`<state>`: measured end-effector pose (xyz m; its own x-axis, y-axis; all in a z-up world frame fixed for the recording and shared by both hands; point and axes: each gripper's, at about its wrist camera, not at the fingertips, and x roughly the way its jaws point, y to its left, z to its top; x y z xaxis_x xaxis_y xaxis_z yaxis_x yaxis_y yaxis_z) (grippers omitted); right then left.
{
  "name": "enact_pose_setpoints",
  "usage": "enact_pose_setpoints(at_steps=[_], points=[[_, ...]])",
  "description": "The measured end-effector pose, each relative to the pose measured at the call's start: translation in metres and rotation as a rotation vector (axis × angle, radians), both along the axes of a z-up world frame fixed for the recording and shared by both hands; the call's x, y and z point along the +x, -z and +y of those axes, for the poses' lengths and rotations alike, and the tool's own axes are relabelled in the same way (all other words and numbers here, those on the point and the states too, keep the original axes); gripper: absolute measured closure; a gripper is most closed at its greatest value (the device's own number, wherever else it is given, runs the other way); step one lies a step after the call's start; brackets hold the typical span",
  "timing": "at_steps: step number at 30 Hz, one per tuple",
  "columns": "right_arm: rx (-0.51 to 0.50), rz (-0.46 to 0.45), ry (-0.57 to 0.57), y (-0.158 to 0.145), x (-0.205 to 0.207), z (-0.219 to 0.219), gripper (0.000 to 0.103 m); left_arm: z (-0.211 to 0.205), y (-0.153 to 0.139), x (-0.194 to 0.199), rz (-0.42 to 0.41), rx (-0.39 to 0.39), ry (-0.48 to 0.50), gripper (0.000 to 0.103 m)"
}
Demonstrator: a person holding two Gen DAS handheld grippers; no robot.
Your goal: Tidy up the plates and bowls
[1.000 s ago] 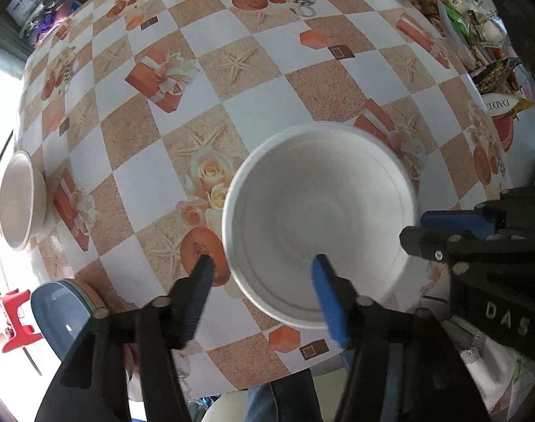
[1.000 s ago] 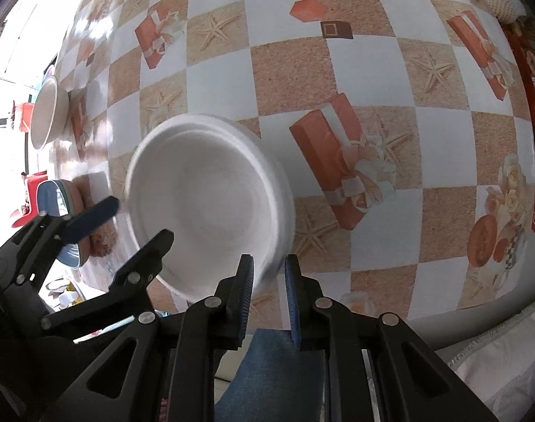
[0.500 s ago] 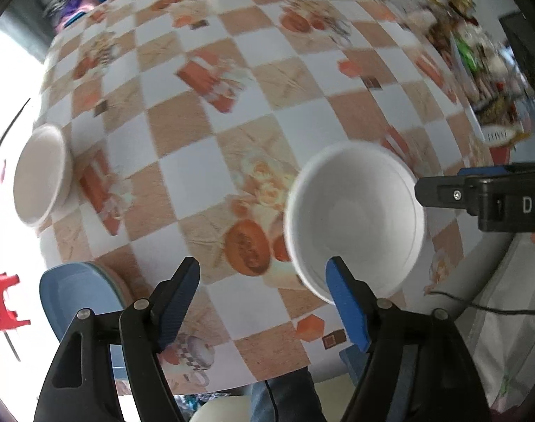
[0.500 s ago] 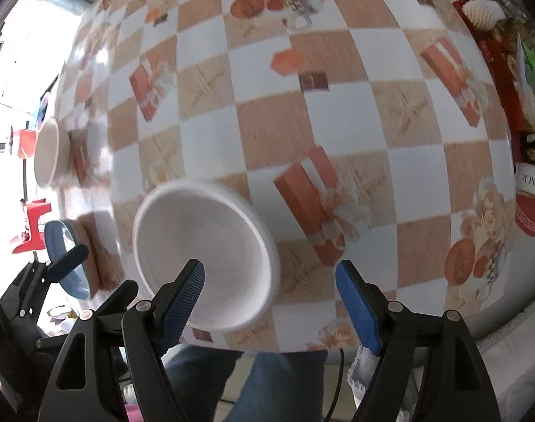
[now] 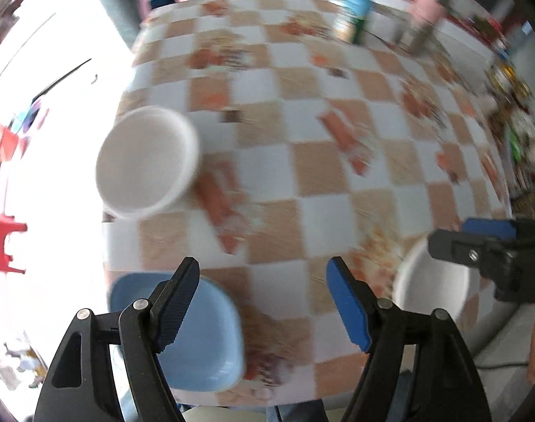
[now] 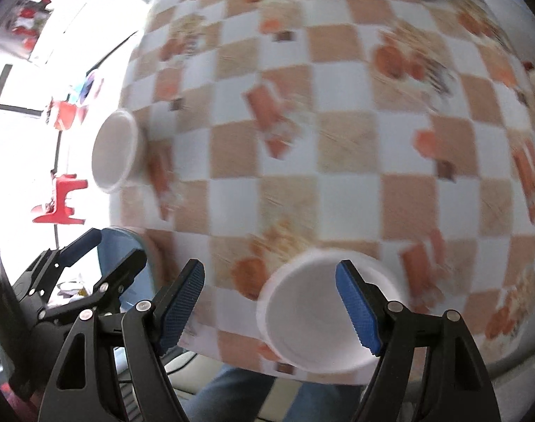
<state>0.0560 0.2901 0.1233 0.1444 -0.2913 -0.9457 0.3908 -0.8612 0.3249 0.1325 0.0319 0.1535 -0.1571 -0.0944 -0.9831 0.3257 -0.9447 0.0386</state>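
Observation:
A white bowl [image 6: 316,313] sits near the table's front edge; it also shows in the left wrist view [image 5: 431,290]. My right gripper [image 6: 269,307] is open and empty just above and in front of it. A second white bowl [image 5: 146,167] sits at the table's left edge, also in the right wrist view [image 6: 114,151]. A blue plate [image 5: 204,334] lies at the front left corner, under my open, empty left gripper [image 5: 262,302]. Both views are blurred by motion.
The checked tablecloth [image 5: 302,161] covers the table. A green bottle [image 5: 353,14] and a pink container [image 5: 425,17] stand at the far edge. Clutter lines the right side [image 5: 517,112]. A red stool [image 6: 62,204] stands on the floor at left.
Both grippers let go of the white bowl, opened and pulled back. The left gripper has swung left over the blue plate; the second white bowl is now closer to its centre.

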Motion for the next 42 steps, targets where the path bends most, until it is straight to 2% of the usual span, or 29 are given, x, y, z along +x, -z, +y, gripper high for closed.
enact_pose_setpoints(at_steps=[5, 9, 14, 22, 26, 35, 36, 37, 39, 42], points=[[-0.031, -0.005, -0.047, 0.01, -0.044, -0.054, 0.025, -0.064, -0.007, 0.005, 0.024, -0.048, -0.147, 0.025], [-0.038, -0.021, -0.067, 0.026, -0.075, -0.094, 0.025, -0.11, -0.001, 0.009, 0.023, -0.083, -0.254, 0.025], [-0.027, -0.011, -0.107, 0.037, -0.078, -0.137, 0.025, -0.148, 0.015, 0.008, -0.002, -0.113, -0.336, 0.025], [-0.019, -0.008, -0.138, 0.059, -0.083, -0.186, 0.025, -0.176, 0.04, -0.005, -0.028, -0.109, -0.366, 0.025], [-0.027, 0.002, -0.134, 0.069, -0.086, -0.204, 0.025, -0.185, 0.047, -0.014, -0.032, -0.133, -0.366, 0.025], [-0.01, -0.009, -0.145, 0.093, -0.082, -0.228, 0.026, -0.198, 0.066, -0.035, -0.071, -0.161, -0.352, 0.025], [-0.008, -0.006, -0.149, 0.094, -0.081, -0.23, 0.027, -0.199, 0.067, -0.037, -0.074, -0.161, -0.36, 0.027], [-0.007, -0.005, -0.15, 0.096, -0.08, -0.231, 0.028, -0.201, 0.069, -0.038, -0.077, -0.154, -0.362, 0.035], [-0.002, -0.015, -0.143, 0.1, -0.079, -0.231, 0.054, -0.204, 0.075, -0.041, -0.097, -0.124, -0.355, 0.05], [-0.033, -0.072, -0.113, 0.107, -0.078, -0.228, 0.064, -0.204, 0.086, -0.045, -0.119, -0.082, -0.334, 0.066]])
